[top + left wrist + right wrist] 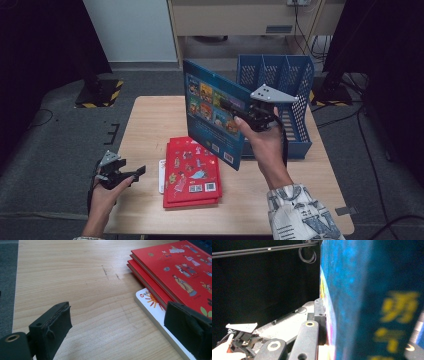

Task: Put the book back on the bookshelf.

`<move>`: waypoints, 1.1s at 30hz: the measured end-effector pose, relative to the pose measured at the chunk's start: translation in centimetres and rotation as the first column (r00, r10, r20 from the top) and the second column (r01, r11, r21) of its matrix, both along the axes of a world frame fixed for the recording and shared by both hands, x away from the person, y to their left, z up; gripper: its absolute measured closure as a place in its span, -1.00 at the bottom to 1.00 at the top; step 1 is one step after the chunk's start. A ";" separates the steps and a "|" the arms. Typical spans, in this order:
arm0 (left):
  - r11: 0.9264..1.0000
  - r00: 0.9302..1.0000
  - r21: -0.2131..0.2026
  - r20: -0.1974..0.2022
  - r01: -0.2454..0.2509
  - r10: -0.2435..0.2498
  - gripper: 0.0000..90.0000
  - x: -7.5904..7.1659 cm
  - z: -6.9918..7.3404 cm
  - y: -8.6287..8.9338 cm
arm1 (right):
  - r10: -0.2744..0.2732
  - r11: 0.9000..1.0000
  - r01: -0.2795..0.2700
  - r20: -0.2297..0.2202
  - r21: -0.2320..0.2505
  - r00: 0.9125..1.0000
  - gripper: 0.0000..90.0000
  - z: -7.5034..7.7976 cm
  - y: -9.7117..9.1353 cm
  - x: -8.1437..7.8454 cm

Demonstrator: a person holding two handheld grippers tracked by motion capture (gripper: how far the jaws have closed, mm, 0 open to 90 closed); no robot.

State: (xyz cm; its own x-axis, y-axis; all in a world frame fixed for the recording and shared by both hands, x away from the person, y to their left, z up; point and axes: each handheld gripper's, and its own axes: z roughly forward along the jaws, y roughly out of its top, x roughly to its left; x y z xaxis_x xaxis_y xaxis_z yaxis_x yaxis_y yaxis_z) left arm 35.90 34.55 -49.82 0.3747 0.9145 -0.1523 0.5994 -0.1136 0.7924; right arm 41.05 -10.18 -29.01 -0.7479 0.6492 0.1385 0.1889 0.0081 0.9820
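Blue and upright, the picture book [212, 112] hangs above the wooden table [145, 125], pinched at its edge by the right gripper [240, 112], whose jaws are clamped hard on the cover. It stands just in front of the blue file rack [295, 85], apparently clear of it, though the angle makes that hard to judge. At the table's near left corner, the left gripper [135, 175] hovers with its jaws spread and nothing between them, beside the stacked red books [192, 172] lying on a white book [150, 307].
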 end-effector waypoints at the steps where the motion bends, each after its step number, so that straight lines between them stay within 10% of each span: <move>1: 1.000 1.000 0.000 0.000 0.001 -0.001 -0.85 0.0 0.0 0.0 | -0.005 1.000 0.005 0.001 0.001 1.000 0.85 0.1 -0.1 0.1; 33: 0.996 1.000 0.089 -0.022 -0.018 0.020 -0.85 -0.2 -0.2 0.3 | -0.157 0.988 0.157 0.014 -0.002 0.988 0.85 3.9 -4.7 -1.8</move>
